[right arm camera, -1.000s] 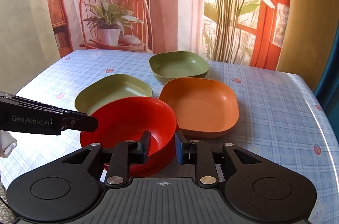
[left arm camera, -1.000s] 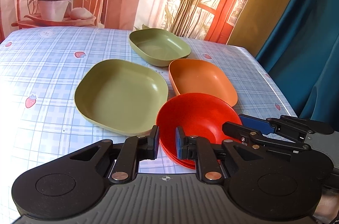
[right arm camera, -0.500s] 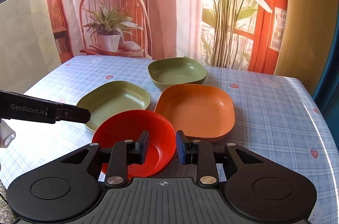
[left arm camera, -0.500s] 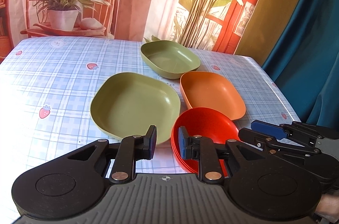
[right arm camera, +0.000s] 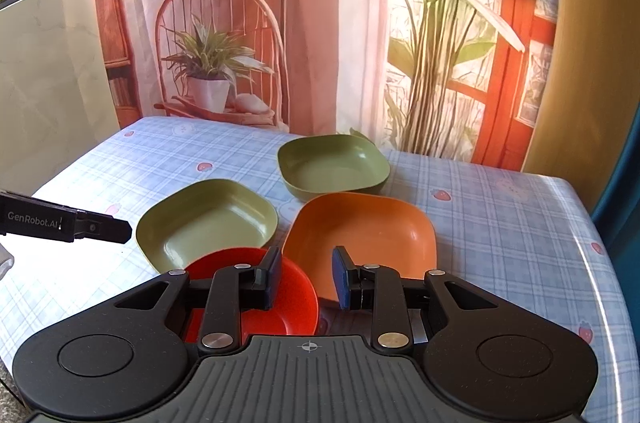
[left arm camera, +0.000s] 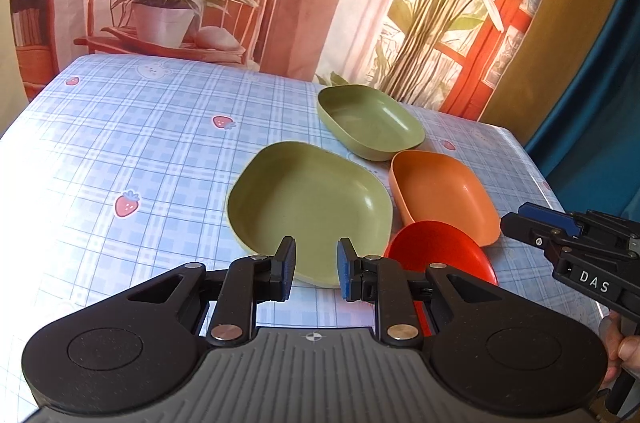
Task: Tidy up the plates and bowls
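Left wrist view: both tools [left arm camera: 316,269] [right arm camera: 304,277] parted, empty; grip the red bowl [right arm camera: 288,297] by its near rim, keeping it level.

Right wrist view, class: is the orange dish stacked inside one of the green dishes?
No. The orange dish sits directly on the tablecloth, beside the near green dish and in front of the far green dish.

A table covered by a blue plaid strawberry-print tablecloth [right arm camera: 500,219] carries four dishes close together: a green bowl [right arm camera: 334,167] farthest back, an orange bowl [right arm camera: 368,231], a wide green plate [left arm camera: 308,203], and a red bowl [left arm camera: 436,247] nearest.
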### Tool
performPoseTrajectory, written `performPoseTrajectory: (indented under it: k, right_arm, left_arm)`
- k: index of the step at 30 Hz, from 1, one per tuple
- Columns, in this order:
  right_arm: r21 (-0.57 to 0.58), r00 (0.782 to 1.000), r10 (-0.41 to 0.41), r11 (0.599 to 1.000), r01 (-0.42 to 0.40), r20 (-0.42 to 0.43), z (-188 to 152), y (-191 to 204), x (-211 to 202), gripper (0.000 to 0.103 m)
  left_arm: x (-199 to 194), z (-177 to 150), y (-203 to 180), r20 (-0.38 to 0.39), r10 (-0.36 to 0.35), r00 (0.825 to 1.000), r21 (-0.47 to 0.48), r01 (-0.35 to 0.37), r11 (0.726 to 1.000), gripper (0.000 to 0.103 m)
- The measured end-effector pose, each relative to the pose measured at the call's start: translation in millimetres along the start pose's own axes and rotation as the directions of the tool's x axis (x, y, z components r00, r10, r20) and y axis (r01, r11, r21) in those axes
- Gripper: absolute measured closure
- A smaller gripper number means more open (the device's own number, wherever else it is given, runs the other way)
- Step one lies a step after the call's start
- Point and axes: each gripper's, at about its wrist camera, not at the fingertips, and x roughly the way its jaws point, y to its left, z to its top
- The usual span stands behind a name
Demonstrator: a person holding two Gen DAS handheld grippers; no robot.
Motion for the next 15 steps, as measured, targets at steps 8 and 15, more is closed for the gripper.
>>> performPoseTrajectory:
  k: [8,15]
  right_arm:
    - [-0.077,0.998,0.061,0.995,-0.060,0.005,32,4,26,0.077]
    - [-0.106,0.993,0.108,0.988,-0.112,-0.044,48,7,64,0.077]
  left_arm:
    - [8,1,15,-0.027,0.033,0.999,-0.069,-0.035,0.997,0.080]
    - [18,-1,27,-0.067,0.039,0.997,-0.136,-0.048,0.990,0.080]
